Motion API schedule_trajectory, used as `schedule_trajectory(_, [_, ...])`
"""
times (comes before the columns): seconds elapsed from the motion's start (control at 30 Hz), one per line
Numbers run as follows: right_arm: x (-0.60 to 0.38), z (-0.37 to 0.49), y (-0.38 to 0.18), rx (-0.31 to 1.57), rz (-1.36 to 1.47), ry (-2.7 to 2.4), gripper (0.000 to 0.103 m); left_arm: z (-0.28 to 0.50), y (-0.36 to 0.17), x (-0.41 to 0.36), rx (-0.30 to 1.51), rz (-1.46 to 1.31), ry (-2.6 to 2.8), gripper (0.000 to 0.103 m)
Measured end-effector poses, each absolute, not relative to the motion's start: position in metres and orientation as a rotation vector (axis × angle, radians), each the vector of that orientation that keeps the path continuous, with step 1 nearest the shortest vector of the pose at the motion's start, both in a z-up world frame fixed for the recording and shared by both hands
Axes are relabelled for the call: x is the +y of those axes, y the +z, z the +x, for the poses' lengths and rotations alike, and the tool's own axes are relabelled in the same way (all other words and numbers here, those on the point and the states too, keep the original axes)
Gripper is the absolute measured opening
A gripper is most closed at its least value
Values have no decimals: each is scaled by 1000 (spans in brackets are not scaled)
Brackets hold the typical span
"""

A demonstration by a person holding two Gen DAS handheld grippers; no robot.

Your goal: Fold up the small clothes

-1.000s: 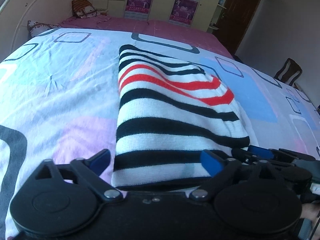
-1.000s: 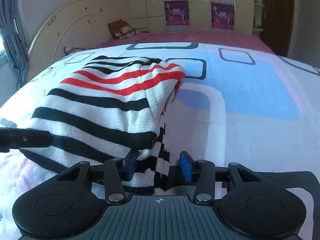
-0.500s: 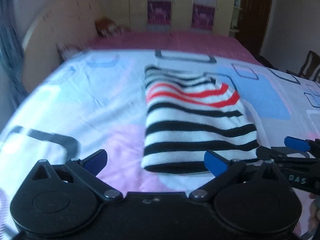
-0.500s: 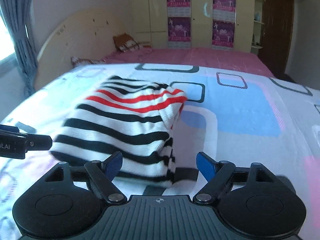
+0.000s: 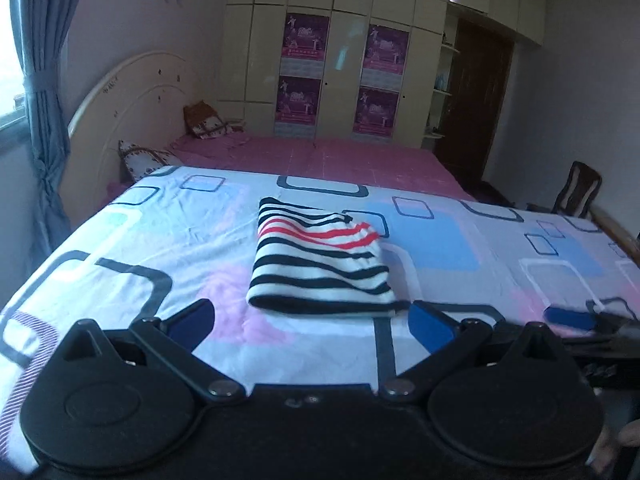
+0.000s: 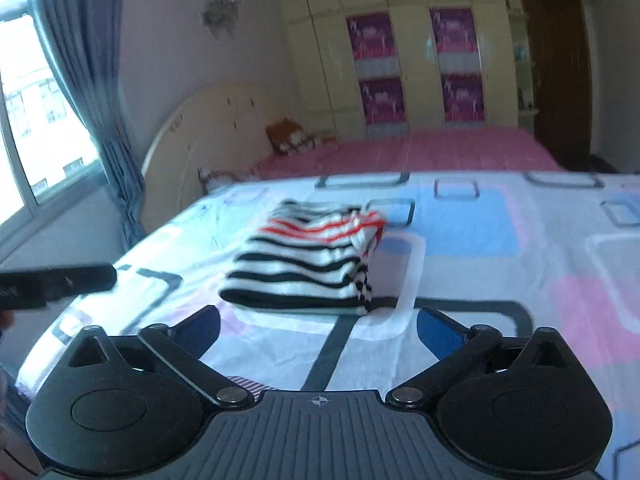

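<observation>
A small striped sweater [image 5: 320, 264], white with black and red stripes, lies folded into a neat rectangle on the bed sheet [image 5: 160, 248]. It also shows in the right wrist view [image 6: 308, 264]. My left gripper [image 5: 312, 326] is open and empty, held back from the sweater's near edge. My right gripper [image 6: 318, 326] is open and empty, also back from the sweater. The right gripper's fingertip [image 5: 570, 317] shows at the right in the left wrist view. The left gripper's finger [image 6: 56, 284] shows at the left in the right wrist view.
The patterned sheet covers the near bed; pink bedding [image 5: 320, 156] lies beyond it. A headboard [image 5: 132, 108] and pillows [image 5: 204, 122] stand at the far left. Wardrobes [image 5: 340, 60], a door [image 5: 476, 100] and a chair [image 5: 576, 194] line the back and right. A curtain [image 5: 44, 80] hangs left.
My right gripper let go of the sweater's near corner and opened. Both grippers pulled back and rose away from the folded sweater, which stays on the bed.
</observation>
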State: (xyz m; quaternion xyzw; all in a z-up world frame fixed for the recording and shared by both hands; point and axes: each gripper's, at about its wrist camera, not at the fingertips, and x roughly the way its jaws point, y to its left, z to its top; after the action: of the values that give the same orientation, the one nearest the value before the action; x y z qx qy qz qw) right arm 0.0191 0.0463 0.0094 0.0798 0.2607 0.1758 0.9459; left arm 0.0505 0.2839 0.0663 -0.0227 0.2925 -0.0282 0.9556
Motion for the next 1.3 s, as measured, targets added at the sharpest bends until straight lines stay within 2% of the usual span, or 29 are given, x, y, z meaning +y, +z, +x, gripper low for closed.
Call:
schedule_trajectory(0.13, [45,-18,33,480,148,302,103,24,70,270,590,59,-8,103])
schedule_trajectory(0.43, [49,-69,52,419,113,280,103,-15,77,272,612,4,-3,103])
schedule_trajectory(1.3, [34,-79,51,402,117,288,103,-40,84,269,596,-14,70,103])
